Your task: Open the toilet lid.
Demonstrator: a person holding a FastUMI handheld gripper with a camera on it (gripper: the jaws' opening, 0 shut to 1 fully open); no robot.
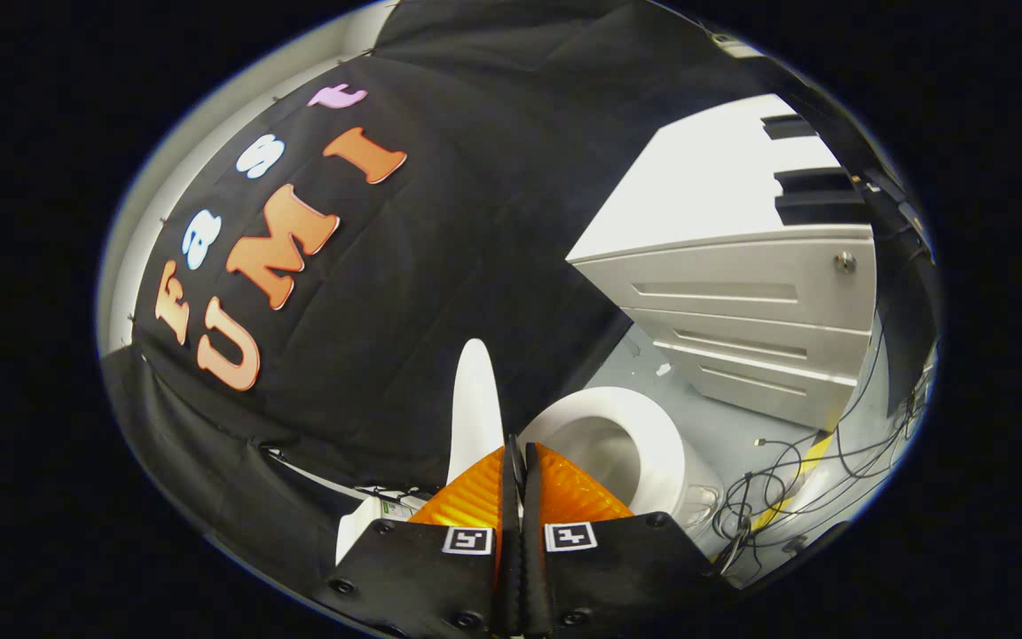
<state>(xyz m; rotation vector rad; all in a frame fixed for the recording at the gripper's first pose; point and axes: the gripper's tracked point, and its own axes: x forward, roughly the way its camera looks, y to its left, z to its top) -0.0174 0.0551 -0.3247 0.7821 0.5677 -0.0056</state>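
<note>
Gripper view: we see orange ribbed fingers (518, 461) pressed together, nothing between them. White plastic toilet lid (474, 404) stands raised just ahead, touching left fingertip. White oval toilet seat (653, 435) lies open beside it. White drawer cabinet (742, 293) beyond; black cables (786, 488) on floor.

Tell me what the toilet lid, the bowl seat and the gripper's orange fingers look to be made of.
Toilet lid: raised upright just ahead of the shut gripper, smooth glossy white, probably moulded plastic, seen thin and edge-on. Seat: white with a soft sheen, plastic or glazed ceramic; I cannot tell which. Fingers: translucent orange with fine ribbing, likely soft plastic or rubber. They hold nothing.
</note>
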